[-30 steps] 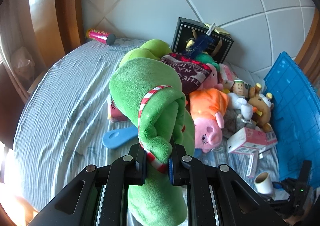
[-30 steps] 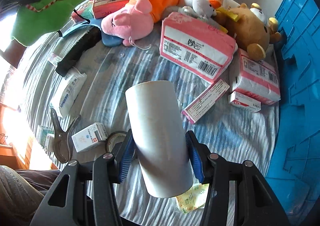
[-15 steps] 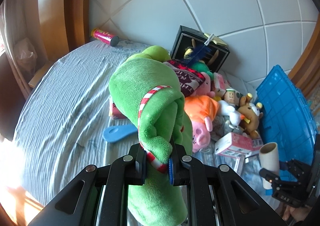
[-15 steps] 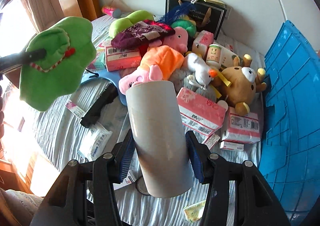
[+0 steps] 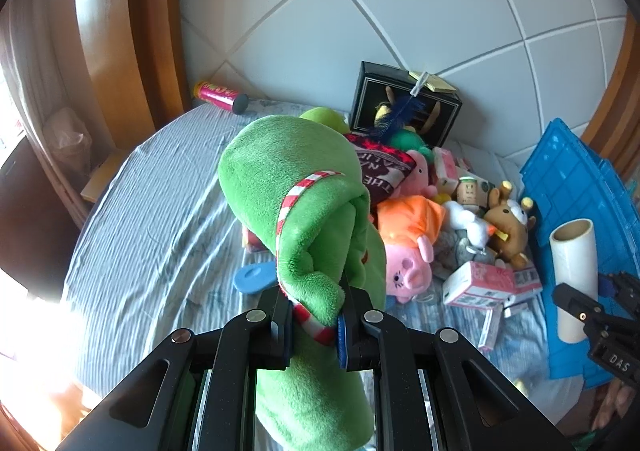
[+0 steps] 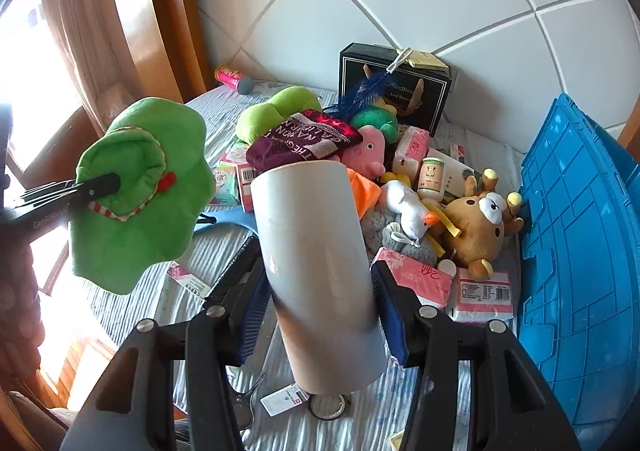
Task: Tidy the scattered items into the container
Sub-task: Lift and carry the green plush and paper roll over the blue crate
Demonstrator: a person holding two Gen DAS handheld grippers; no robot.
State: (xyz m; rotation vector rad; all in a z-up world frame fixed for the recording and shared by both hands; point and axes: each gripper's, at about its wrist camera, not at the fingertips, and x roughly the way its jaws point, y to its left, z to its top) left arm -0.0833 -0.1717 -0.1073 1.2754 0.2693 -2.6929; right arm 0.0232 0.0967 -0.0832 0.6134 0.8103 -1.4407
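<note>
- Green plush toy with red-and-white striped trim (image 5: 296, 211): soft, fuzzy cloth.
- White cylindrical tube (image 6: 316, 271): smooth, matt, cardboard-like.
- Blue ribbed crate (image 6: 580, 251): hard plastic, slight sheen.
- Pale blue striped bedsheet (image 5: 160, 219): wrinkled woven cloth.
- Brown curved frame (image 5: 116, 35): glossy varnished wood.
- Pink tissue packs (image 6: 416, 279): shiny plastic wrap.
</note>
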